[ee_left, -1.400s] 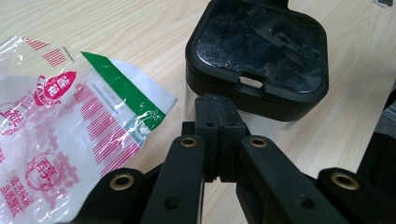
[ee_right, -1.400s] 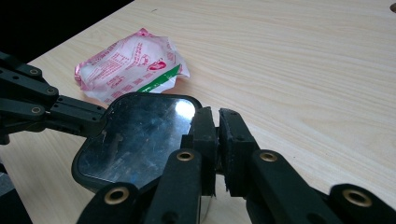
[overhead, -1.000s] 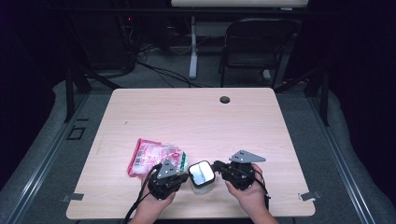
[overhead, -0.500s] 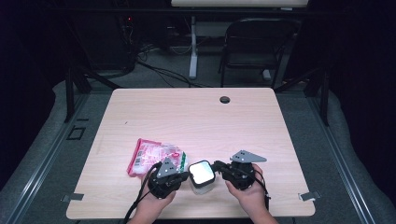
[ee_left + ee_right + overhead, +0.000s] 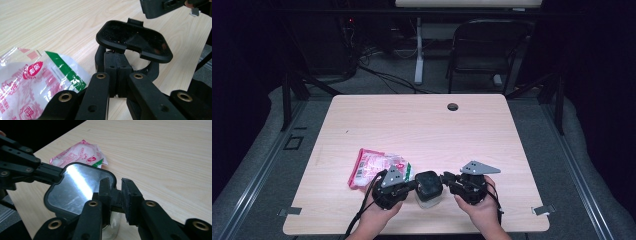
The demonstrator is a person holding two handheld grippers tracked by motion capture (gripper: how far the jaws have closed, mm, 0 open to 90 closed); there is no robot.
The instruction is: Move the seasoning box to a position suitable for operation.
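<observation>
High view has the black lid [image 5: 428, 183] sitting right between our two hands, near the front edge of the table [image 5: 422, 125], on top of a clear jar [image 5: 428, 201] that peeks out just below it. From the right gripper view the lid [image 5: 77, 191] is a rounded-square thing with a shiny top face and a little tab at the near edge, and we can see glass under it at the bottom of the frame.

Our left gripper [image 5: 411, 186] has its jaws squeezed tight on the lid's left edge; in the left gripper view the two pads meet on a black stub below the tilted lid [image 5: 132, 41], so that side is clamped on.

Our right gripper [image 5: 446, 180] comes in from the other side. Its jaws have just been opening, and in its own view the lid's tab sits in the gap between the pads, with the right pad standing a bit off it, so we'd call that a loosened grip.

Just left of the lid lies a pink and white snack bag [image 5: 377, 167] with a green stripe, flat on the wood. Further back there's a round cable hole [image 5: 453, 106] in the tabletop.
</observation>
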